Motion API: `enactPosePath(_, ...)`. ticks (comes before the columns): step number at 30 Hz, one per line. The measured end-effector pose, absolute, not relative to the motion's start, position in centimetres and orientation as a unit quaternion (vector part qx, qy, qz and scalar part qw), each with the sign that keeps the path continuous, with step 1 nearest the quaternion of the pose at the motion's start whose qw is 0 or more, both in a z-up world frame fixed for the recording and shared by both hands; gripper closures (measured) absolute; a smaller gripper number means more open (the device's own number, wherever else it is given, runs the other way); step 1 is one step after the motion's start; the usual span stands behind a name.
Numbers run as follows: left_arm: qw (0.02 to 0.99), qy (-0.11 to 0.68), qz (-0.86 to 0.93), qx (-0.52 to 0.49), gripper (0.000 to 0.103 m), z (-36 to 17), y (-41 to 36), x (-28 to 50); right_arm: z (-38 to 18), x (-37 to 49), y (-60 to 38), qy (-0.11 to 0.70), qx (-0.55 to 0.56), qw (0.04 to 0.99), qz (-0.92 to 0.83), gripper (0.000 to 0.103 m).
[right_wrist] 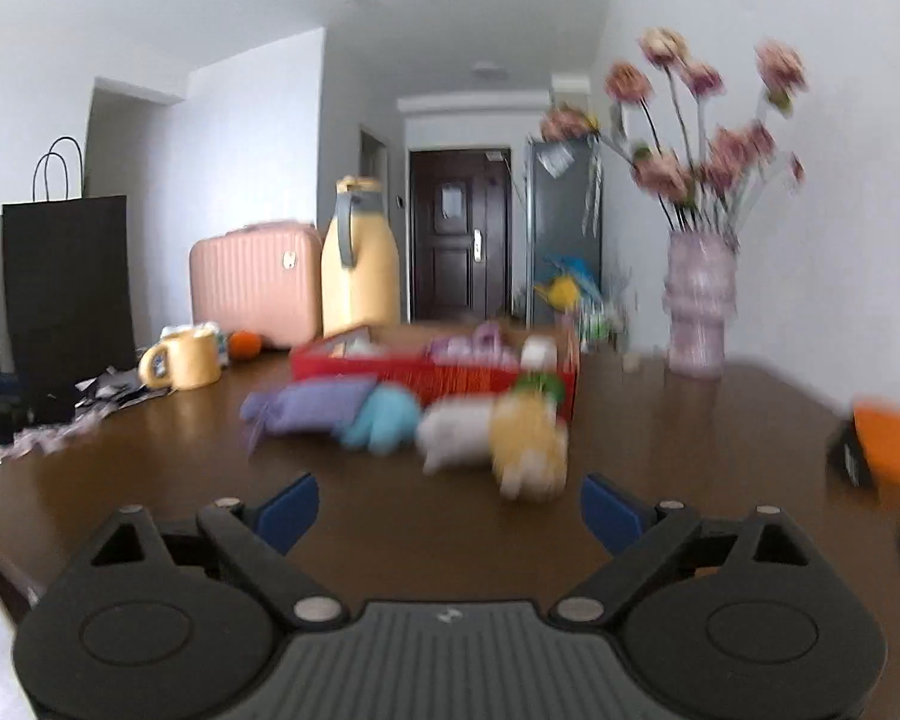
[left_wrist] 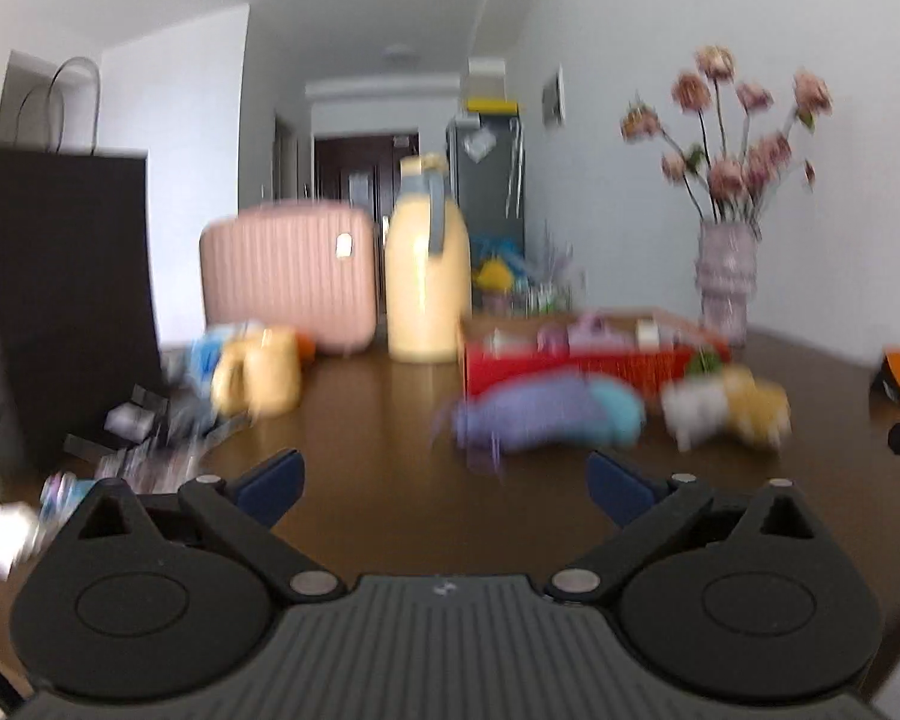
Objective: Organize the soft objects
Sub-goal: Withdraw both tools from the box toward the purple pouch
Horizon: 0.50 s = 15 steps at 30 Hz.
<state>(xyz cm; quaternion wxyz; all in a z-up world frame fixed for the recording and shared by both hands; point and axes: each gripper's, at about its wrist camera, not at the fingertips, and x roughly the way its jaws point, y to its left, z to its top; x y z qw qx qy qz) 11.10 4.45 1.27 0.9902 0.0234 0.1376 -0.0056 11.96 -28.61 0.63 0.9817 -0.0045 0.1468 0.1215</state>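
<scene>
Soft toys lie in a loose row on the brown counter (left_wrist: 378,420), just in front of a red box (left_wrist: 576,363). In the left wrist view a purple plush (left_wrist: 528,414) with a blue plush (left_wrist: 618,411) touching it sits ahead of the left gripper (left_wrist: 444,480), whose jaws stand wide and empty; a white plush (left_wrist: 693,411) and a yellow plush (left_wrist: 756,408) lie further right. This view alone shows the other gripper's dark tip at the far right edge.

In the right wrist view the right gripper (right_wrist: 450,507) is likewise spread wide with nothing between its fingers, and the white plush (right_wrist: 453,432) and yellow plush (right_wrist: 528,438) are nearest it. The hallway door shows clearly only here.

Everything is smeared by blur, so a fast reach could shove the toys against the box rather than pinch them, or catch two touching toys together.
</scene>
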Motion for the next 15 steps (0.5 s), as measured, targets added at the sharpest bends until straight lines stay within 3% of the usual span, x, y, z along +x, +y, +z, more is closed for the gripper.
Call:
enactPosePath(6, 0.981, 0.195, -0.009, -0.002, 0.000, -1.0, 6.0, 6.7, -1.9, 6.8, -27.5, 0.189, -0.007, 0.972, 0.142, 0.009)
enactPosePath(15, 0.980, 0.200, -0.010, -0.001, 0.000, -1.0, 6.3, 7.6, -2.2, 7.9, -25.8, 0.201, -0.002, 0.968, 0.149, 0.009)
